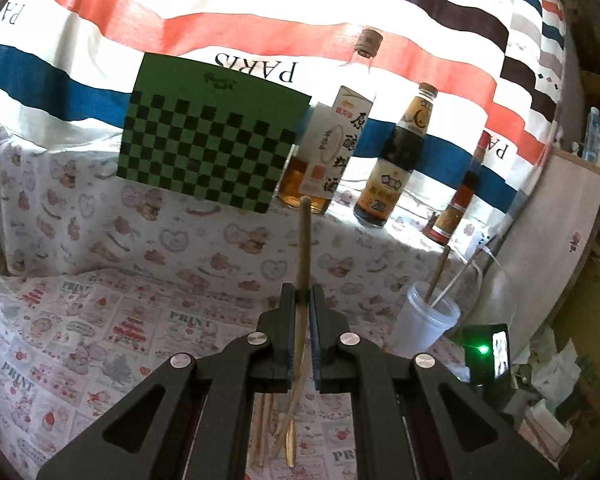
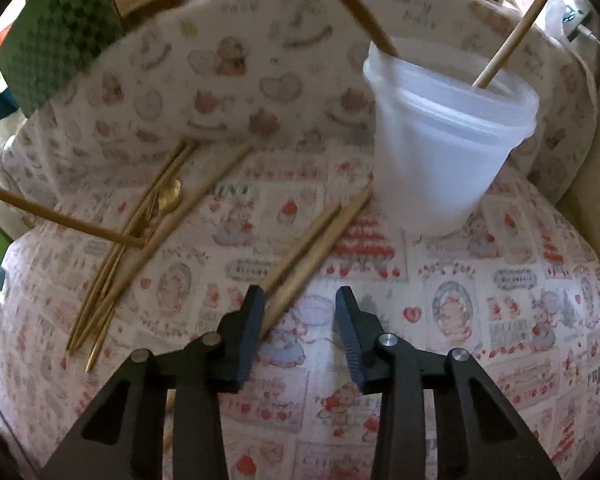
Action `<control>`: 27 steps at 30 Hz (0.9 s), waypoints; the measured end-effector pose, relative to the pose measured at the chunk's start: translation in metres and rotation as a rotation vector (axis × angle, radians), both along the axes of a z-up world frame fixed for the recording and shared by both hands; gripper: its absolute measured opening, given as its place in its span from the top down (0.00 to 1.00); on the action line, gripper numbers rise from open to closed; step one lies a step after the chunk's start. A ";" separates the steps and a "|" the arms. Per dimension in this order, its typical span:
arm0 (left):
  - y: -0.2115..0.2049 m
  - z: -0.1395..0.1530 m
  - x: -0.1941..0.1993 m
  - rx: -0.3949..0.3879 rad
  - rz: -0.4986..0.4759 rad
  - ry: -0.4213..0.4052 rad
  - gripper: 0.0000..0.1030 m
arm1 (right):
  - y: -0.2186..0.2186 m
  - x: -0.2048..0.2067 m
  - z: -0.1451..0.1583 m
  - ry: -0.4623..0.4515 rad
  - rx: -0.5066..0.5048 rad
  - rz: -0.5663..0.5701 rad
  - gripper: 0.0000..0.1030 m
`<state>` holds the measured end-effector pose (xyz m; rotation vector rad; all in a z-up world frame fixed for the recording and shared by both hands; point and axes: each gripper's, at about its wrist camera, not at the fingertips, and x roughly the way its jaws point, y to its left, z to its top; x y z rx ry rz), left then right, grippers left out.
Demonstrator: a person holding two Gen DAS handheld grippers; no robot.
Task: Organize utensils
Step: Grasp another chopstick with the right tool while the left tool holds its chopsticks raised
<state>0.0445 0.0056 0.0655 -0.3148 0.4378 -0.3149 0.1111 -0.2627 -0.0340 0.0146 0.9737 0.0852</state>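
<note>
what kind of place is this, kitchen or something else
Likely a home dining or kitchen table: a printed tablecloth, condiment bottles along the back, and chopsticks beside a plastic cup.

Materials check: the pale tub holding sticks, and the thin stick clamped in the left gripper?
Translucent white tub: looks like frosted plastic, since light passes through its cloudy walls and it has a stepped moulded rim. Thin tan stick in the left gripper: probably wood or bamboo, with a matte, pale brown, uniform shaft; its lower end appears golden and forked, possibly metal, though it is too blurred to be sure.
</note>
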 end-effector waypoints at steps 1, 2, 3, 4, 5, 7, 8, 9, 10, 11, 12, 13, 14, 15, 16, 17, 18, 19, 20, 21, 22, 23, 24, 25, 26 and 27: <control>0.000 0.000 0.000 0.000 0.000 0.000 0.95 | 0.002 0.001 -0.001 -0.001 0.000 0.006 0.63; -0.001 0.000 0.000 0.002 -0.003 0.001 0.95 | 0.002 0.002 -0.002 -0.006 0.009 0.005 0.63; -0.002 -0.001 0.000 0.004 -0.006 0.000 0.95 | 0.003 0.003 -0.003 -0.006 0.014 0.002 0.63; -0.004 -0.001 -0.001 0.010 -0.006 -0.005 0.95 | 0.004 0.005 -0.004 -0.004 0.025 0.004 0.63; -0.005 0.000 -0.002 0.018 -0.005 -0.009 0.95 | 0.002 0.006 -0.003 0.000 0.033 0.005 0.65; -0.007 0.000 -0.003 0.027 -0.011 -0.012 0.95 | -0.002 0.012 -0.005 0.014 0.079 -0.002 0.65; -0.007 0.000 -0.003 0.023 -0.017 -0.012 0.94 | -0.004 0.015 -0.006 0.019 0.102 -0.008 0.65; -0.007 0.000 -0.003 0.022 -0.018 -0.011 0.94 | -0.007 0.018 -0.005 0.019 0.114 -0.011 0.66; -0.007 0.000 -0.003 0.025 -0.014 -0.011 0.94 | -0.009 0.020 -0.005 0.018 0.122 -0.016 0.68; -0.007 0.000 -0.003 0.029 -0.012 -0.012 0.94 | -0.010 0.021 -0.005 0.016 0.118 -0.024 0.74; -0.007 0.001 -0.003 0.030 -0.011 -0.011 0.94 | -0.011 0.021 -0.005 0.014 0.112 -0.032 0.77; -0.006 0.000 -0.002 0.027 -0.011 -0.010 0.94 | -0.011 0.022 -0.005 0.013 0.106 -0.035 0.79; -0.006 0.000 -0.002 0.026 -0.011 -0.009 0.94 | -0.011 0.021 -0.005 0.013 0.104 -0.034 0.79; -0.006 0.000 -0.002 0.024 -0.011 -0.008 0.94 | -0.011 0.021 -0.005 0.014 0.101 -0.034 0.79; -0.006 0.000 -0.002 0.024 -0.010 -0.008 0.94 | -0.011 0.022 -0.005 0.014 0.101 -0.036 0.79; -0.006 0.000 -0.002 0.025 -0.009 -0.008 0.94 | -0.011 0.022 -0.004 0.014 0.099 -0.037 0.79; -0.005 0.000 -0.002 0.026 -0.009 -0.009 0.94 | -0.011 0.023 -0.003 0.013 0.095 -0.037 0.79; -0.005 0.000 -0.002 0.030 -0.008 -0.011 0.94 | -0.011 0.024 -0.003 0.011 0.087 -0.040 0.79; -0.006 0.000 -0.002 0.035 -0.008 -0.014 0.94 | -0.012 0.023 -0.002 0.009 0.082 -0.043 0.79; -0.007 0.000 -0.002 0.044 -0.007 -0.018 0.94 | -0.009 0.024 -0.003 0.005 0.067 -0.047 0.79; -0.008 0.000 -0.003 0.051 -0.005 -0.020 0.94 | -0.006 0.024 -0.003 -0.001 0.044 -0.043 0.79; -0.008 0.000 -0.003 0.056 -0.003 -0.021 0.94 | -0.002 0.023 -0.003 -0.004 0.029 -0.041 0.79; -0.009 0.000 -0.004 0.060 -0.003 -0.023 0.94 | 0.002 0.022 -0.003 -0.009 0.006 -0.039 0.79; -0.009 0.001 -0.004 0.062 -0.003 -0.023 0.94 | 0.005 0.021 -0.003 -0.007 -0.006 -0.036 0.79; -0.010 0.001 -0.004 0.063 -0.001 -0.022 0.94 | 0.007 0.021 -0.004 -0.002 -0.011 -0.032 0.80; -0.010 0.001 -0.004 0.062 0.001 -0.021 0.94 | 0.009 0.021 -0.005 0.000 -0.016 -0.028 0.80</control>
